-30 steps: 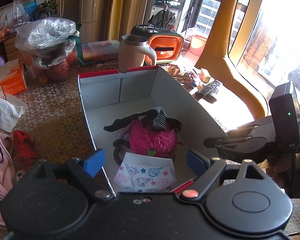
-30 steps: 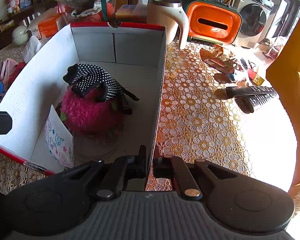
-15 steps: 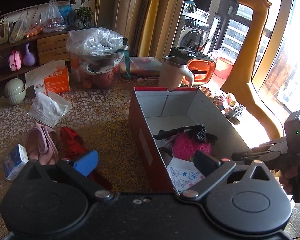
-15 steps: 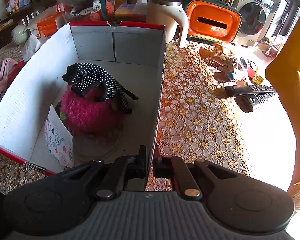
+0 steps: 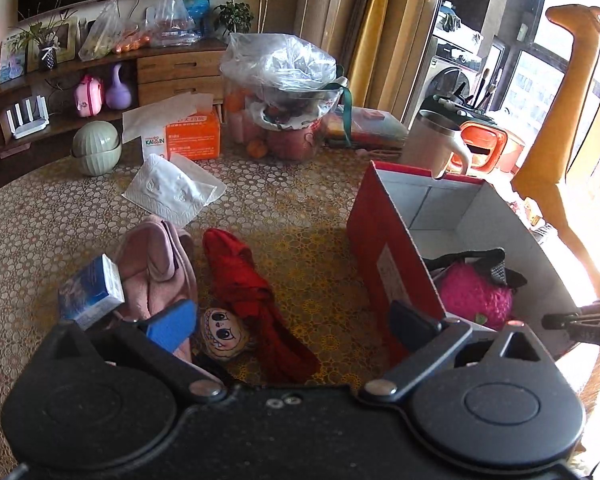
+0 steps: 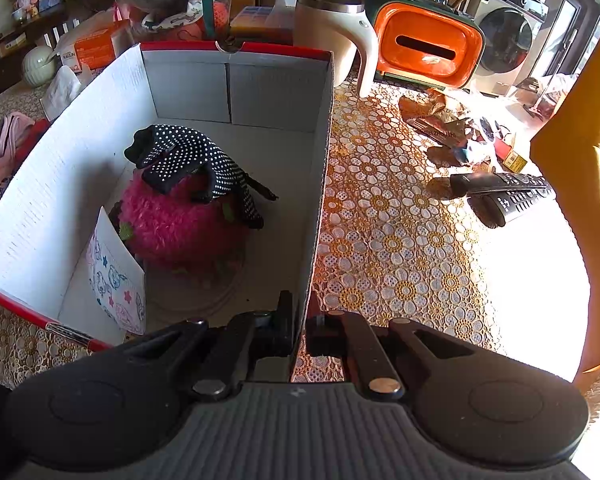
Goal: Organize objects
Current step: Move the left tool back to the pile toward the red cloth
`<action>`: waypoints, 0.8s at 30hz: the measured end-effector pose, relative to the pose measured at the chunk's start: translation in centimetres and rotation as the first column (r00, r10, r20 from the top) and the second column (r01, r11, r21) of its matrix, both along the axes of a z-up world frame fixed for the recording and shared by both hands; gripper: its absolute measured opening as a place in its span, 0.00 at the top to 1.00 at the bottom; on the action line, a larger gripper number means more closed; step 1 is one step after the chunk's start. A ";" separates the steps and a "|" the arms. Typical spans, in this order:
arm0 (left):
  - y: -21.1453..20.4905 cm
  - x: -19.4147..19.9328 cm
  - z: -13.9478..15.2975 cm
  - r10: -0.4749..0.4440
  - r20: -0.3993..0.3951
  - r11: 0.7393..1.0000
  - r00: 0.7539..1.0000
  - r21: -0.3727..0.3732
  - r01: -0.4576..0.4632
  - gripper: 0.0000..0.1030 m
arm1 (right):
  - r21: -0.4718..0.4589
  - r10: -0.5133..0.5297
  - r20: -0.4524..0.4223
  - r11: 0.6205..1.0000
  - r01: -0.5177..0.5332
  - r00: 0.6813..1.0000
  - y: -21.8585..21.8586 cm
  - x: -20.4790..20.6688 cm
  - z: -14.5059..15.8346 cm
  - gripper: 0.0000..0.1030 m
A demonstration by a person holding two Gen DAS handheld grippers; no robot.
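A cluttered counter [image 5: 284, 208], laid with a lace-patterned cloth, is seen mid-tidy. The left gripper [image 5: 288, 328] is held with its fingers spread wide and nothing between them, poised over a small heap of loose things: a red cloth [image 5: 244, 276], a small doll face [image 5: 224, 334] lying against it, a folded pink cloth [image 5: 156, 264] and a little blue-and-white carton [image 5: 90, 290] propped on the pink cloth.

Just beside the heap stands the red-sided cardboard box [image 6: 236, 92], whose thin side wall is pinched between the pressed-together fingers of the right gripper [image 6: 300, 332], so the box is steadied. Already inside are a fuzzy pink plush [image 6: 180, 220] with a black dotted glove [image 6: 188, 160] draped over it, and a printed paper card [image 6: 116, 280] leaning at the near wall.

The red cloth is judged to be light, limp and unbreakable; it would be best taken at its bunched middle, where the folds stand proud of the counter, so that the trailing ends are lifted clear rather than dragged. The doll face appears soft and may come up with it, as the two touch. The carton looks stiff and light and would be gripped across its narrow faces; being tilted on cloth, it could be tipped by a careless approach.
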State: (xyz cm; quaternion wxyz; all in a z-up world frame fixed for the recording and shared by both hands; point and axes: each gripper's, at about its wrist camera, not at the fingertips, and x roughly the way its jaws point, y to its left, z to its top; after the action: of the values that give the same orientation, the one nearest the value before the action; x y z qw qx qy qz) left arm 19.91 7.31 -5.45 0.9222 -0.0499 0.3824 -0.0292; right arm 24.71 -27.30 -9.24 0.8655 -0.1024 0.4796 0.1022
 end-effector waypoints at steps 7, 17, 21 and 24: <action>0.7 2.6 -2.9 0.065 -0.047 0.997 0.997 0.046 -0.063 0.01 | -0.001 -0.005 -0.003 1.000 0.005 1.000 0.0 0.1 -0.2 0.94; 0.6 6.3 -5.4 0.093 -0.142 0.996 0.985 0.009 -0.092 0.08 | -0.003 -0.010 -0.011 1.000 0.010 1.000 0.1 0.5 -0.5 0.94; 0.6 7.4 -6.6 0.099 -0.182 0.995 0.978 0.022 -0.097 0.15 | -0.003 -0.012 -0.014 1.000 0.012 1.000 0.2 0.6 -0.6 0.94; 0.3 7.9 -7.2 0.100 -0.190 0.994 0.977 0.054 -0.092 0.20 | -0.003 -0.011 -0.015 1.000 0.011 1.000 0.2 0.7 -0.7 0.94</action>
State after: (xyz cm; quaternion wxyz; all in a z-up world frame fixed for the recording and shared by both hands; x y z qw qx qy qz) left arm 27.76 7.59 -12.65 0.8821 -0.0500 0.4675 0.0290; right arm 25.39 -27.10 -9.89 0.8622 -0.1001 0.4869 0.0974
